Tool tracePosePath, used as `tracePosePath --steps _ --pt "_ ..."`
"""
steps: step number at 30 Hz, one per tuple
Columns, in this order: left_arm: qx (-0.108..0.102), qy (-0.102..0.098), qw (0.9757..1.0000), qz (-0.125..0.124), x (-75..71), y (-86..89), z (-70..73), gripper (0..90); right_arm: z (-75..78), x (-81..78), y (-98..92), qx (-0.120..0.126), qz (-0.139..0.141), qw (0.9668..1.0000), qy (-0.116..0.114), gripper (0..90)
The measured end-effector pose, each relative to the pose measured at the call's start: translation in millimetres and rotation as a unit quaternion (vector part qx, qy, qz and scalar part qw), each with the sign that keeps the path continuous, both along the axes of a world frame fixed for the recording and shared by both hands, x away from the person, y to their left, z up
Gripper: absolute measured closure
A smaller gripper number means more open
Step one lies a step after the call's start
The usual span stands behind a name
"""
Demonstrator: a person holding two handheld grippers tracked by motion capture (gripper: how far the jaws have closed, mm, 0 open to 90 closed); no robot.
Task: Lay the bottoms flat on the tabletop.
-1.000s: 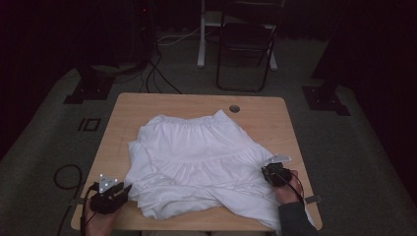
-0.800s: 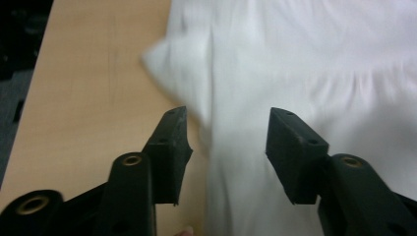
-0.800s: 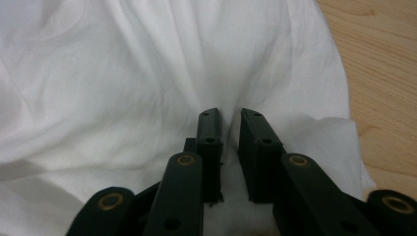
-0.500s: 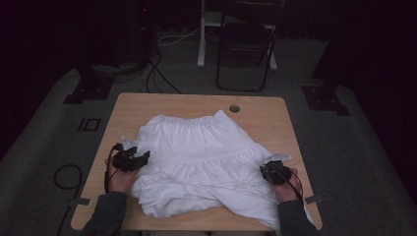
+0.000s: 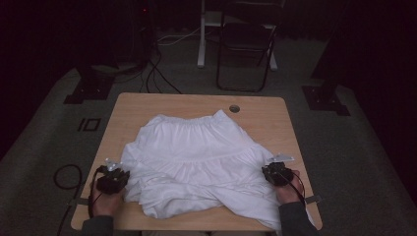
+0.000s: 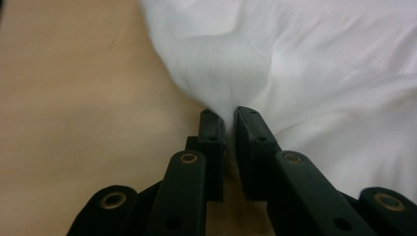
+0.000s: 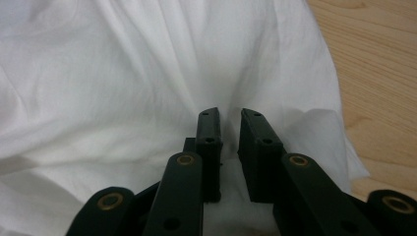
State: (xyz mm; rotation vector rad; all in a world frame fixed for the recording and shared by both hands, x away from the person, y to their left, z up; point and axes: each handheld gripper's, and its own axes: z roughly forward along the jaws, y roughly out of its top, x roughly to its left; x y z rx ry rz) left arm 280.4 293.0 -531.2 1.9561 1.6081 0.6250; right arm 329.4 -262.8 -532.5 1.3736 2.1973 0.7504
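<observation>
White skirt (image 5: 196, 157) spread mid-table (image 5: 147, 105), jaws pinching both side edges

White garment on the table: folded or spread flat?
Partly folded. The white garment lies spread on the table with its near hem doubled over in rumpled layers; both grippers pinch its side edges.

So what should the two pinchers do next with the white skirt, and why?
Probably lift both edges a little and pull them apart. The left gripper and right gripper each pinch a side of the white skirt, which lies bunched and folded over on the table.
</observation>
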Motion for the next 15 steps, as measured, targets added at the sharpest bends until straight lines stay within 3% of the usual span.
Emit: tracePosePath --steps 2,4,6,7,10,15 --pt "-0.009 0.002 0.9999 0.011 -10.5 10.3 -0.4 81.8 0.4 -1.4 -0.7 -0.002 -0.004 1.0000 0.002 80.5" --pt "0.003 0.000 0.9997 0.024 -15.3 16.8 1.9 79.2 -0.4 -2.6 -3.0 -0.002 -0.007 1.0000 0.003 80.7" --pt "-0.005 -0.016 0.9992 0.036 -15.4 22.1 7.0 67.6 -0.3 -2.8 -4.2 0.001 -0.011 0.9999 0.004 80.7" --pt "-0.009 -0.023 0.9990 0.037 -14.6 22.6 9.4 66.4 0.1 -2.5 -3.9 0.001 -0.012 0.9999 0.005 80.7" --pt "-0.018 -0.058 0.9978 0.026 -7.0 16.8 23.1 59.4 2.3 -1.2 -2.1 0.000 -0.012 0.9999 -0.004 75.1" --pt "-0.020 -0.082 0.9964 -0.005 22.1 -6.0 38.3 51.0 16.0 4.1 2.4 0.017 -0.017 0.9990 -0.037 58.5"
